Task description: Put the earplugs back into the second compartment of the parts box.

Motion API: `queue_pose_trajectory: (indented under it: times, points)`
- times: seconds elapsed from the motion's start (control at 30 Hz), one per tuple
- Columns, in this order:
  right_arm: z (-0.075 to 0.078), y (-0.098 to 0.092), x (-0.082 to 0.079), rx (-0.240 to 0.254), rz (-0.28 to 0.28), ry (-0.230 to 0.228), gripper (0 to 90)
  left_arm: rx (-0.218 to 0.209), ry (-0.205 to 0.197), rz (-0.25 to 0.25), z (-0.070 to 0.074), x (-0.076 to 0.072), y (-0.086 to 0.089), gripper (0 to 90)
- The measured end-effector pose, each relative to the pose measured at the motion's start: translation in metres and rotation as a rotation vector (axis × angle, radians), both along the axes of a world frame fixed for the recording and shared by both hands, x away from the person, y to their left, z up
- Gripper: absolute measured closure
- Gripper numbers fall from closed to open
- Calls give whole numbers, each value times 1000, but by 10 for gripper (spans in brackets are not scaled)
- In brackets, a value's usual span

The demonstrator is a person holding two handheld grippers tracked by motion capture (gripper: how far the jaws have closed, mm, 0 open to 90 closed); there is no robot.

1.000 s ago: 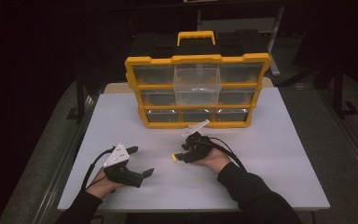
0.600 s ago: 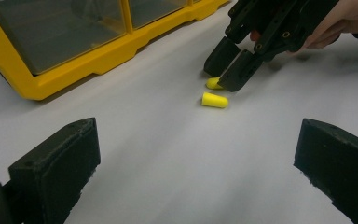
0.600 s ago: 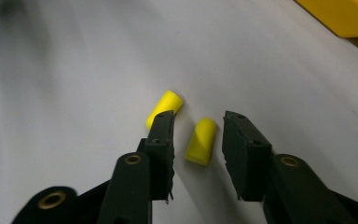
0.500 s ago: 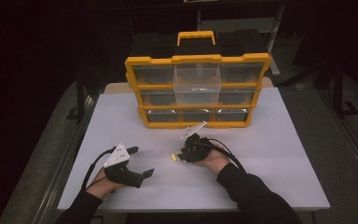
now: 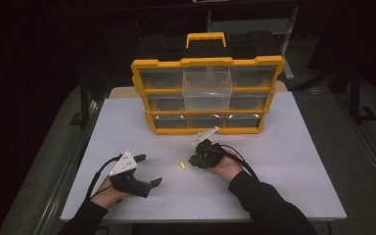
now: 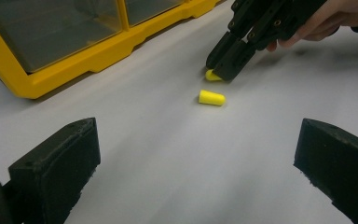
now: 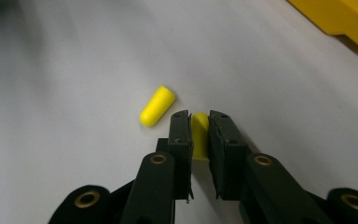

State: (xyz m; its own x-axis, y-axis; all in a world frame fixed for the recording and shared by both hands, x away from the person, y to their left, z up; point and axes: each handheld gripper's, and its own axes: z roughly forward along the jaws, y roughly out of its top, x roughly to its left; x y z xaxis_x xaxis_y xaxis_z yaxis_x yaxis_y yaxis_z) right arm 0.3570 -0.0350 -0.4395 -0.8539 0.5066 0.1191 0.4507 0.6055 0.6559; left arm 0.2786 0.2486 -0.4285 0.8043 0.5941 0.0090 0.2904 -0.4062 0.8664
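Since a second ago, right tongs (image 7: pixel 199 122) have just been closing and now pinch one yellow earplug (image 7: pixel 199 133) on the tabletop (image 5: pixel 284 161). Another earplug (image 7: pixel 157 106) lies just beside. Left tongs (image 6: pixel 196 158) rest wide, nearby.

Right gripper (image 5: pixel 192 161) low on the white table (image 5: pixel 293 161), just beside a small yellow earplug (image 5: pixel 181 165).

Right gripper (image 7: pixel 199 122) jaws: we note they have just been closing, now pinching a small yellow foam earplug (image 7: pixel 199 135) on the white table (image 5: pixel 293 161).
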Motion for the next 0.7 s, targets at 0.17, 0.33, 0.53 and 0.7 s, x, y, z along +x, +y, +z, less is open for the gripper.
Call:
queue_pose_trajectory:
  times: [0.17, 0.33, 0.53, 0.7]
  points:
    - [8, -9, -2, 10, -8, 3, 778, -2, -1, -3, 0, 0, 0, 0]
    - [14, -17, -1, 22, -9, -3, 779, 0, 0, -5, 0, 0, 0, 0]
    - [21, -29, -4, 35, -11, -8, 779, 6, 1, -6, -1, 0, 0, 0]
    - [25, -38, -5, 41, -16, -5, 779, 9, 2, -4, -1, 0, -1, 0]
